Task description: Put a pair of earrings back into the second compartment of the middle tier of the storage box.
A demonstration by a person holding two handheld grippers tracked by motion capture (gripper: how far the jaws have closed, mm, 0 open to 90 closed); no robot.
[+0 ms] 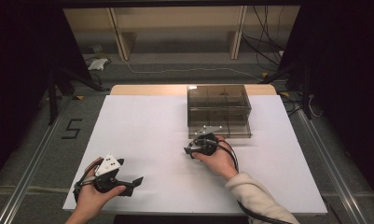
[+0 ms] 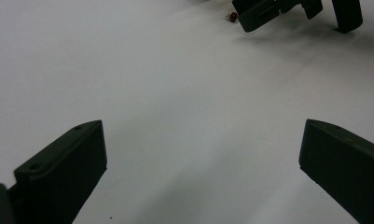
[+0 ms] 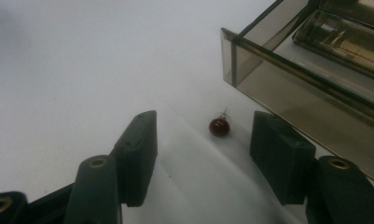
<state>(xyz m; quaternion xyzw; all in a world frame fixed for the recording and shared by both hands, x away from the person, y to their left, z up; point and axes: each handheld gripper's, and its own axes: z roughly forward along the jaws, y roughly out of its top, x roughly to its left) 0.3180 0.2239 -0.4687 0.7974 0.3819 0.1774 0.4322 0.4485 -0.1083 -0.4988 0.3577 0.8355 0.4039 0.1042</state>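
A small dark red bead (image 3: 219,126) with a thin wire stem lies on the white table sheet, close to the corner of a smoky clear plastic box (image 3: 287,70). My right gripper (image 3: 204,117) stands open just short of the bead, its jaws either side of the line to it and not touching it. In the high view the right gripper (image 1: 197,140) sits in front of the box (image 1: 219,112). My left gripper (image 1: 128,172) rests near the table's front left, open (image 2: 204,125) with nothing between its jaws. Far off in the left gripper view lie the bead (image 2: 232,17) and the right gripper (image 2: 292,11).
The box has inner dividers and stands at the back centre of the white sheet (image 1: 142,126). Dark stands and cables flank the table on the floor. A wooden shelf unit (image 1: 175,28) stands behind the table.
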